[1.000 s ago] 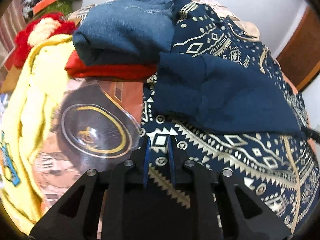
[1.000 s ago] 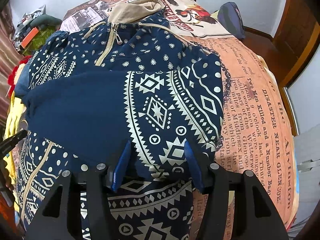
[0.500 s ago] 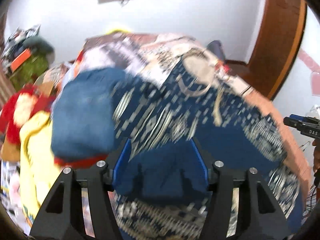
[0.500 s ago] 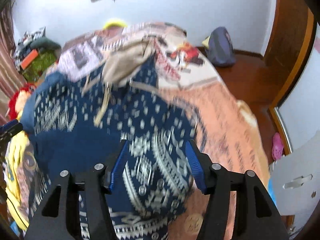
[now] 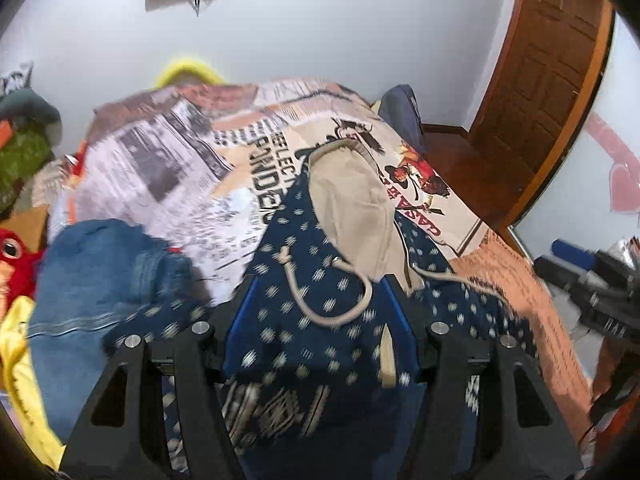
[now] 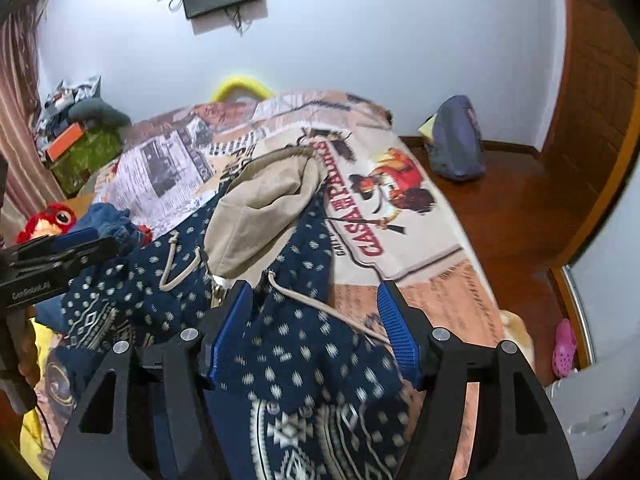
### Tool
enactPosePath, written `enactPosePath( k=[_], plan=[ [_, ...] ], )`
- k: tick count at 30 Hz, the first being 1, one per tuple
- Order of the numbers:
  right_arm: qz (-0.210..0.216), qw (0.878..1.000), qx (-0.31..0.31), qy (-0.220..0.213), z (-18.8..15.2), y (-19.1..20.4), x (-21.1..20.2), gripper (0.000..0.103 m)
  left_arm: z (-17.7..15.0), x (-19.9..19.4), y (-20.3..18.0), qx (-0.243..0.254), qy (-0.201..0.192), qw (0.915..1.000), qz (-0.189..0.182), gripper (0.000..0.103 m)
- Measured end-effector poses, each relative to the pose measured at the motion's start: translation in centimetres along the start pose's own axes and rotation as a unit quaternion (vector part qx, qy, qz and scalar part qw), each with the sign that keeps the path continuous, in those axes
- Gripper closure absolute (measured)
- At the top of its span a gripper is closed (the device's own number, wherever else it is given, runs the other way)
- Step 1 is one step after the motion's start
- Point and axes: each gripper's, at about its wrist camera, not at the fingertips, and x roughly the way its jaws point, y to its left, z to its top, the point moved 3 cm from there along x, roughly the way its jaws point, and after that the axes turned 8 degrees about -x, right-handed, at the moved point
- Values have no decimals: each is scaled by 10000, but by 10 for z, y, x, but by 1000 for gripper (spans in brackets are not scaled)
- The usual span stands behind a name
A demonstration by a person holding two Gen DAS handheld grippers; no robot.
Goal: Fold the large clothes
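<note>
While we hold both tools above the garment with nothing pinched, our left gripper (image 5: 322,320) stands with its blue-padded fingers wide apart, and our right gripper (image 6: 316,328) is just as wide, each framing cloth that lies below rather than between the pads. We judge this spread stance suits an approach to a fresh edge, since a fold needs two corners caught together. Directly beyond both sets of fingers lies the navy hoodie (image 6: 304,344), a soft, limp knit printed with pale dots and geometric bands, spread on the bed (image 6: 420,240) with its lower part seemingly doubled toward us. At the far end of the hoodie sits its beige hood (image 5: 352,208), a plain rounded pouch lying flat, with a thick cream drawstring (image 5: 340,312) looping loosely across the chest near the zip. Left of the hoodie, touching its sleeve side, rests a folded denim piece (image 5: 100,280), stiffer and ribbed at the seam. Under the hoodie the bedcover is smooth, printed like old newspaper and posters.
</note>
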Motion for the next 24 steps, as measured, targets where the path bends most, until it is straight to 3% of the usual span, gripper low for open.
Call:
enactPosePath(
  k=[3,7,13,17,19,21,23,24],
  plan=[
    [235,9993,167,246,9,2,43,42,12,40,3,-311,258,9992,-74,43],
    [398,9935,505,944,18,5,103,42,17,90,7,-568,739,9956,39,43],
    [259,9828,1032,1512,12,-6,165,42,23,130,5,-575,829,9947,214,49],
    [248,9857,912,1396,12,-9,171,44,26,149,10,-570,835,9938,452,57],
    [236,9885,708,1314,12,-7,171,52,28,152,12,-579,765,9940,517,60],
    [275,9890,636,1309,10,-8,170,69,28,152,12,-513,655,9944,645,67],
    [279,9884,616,1362,8,-9,169,84,26,152,14,-496,623,9944,693,75],
    [167,9887,623,1351,9,-11,169,89,23,151,16,-481,631,9944,701,87]
  ],
)
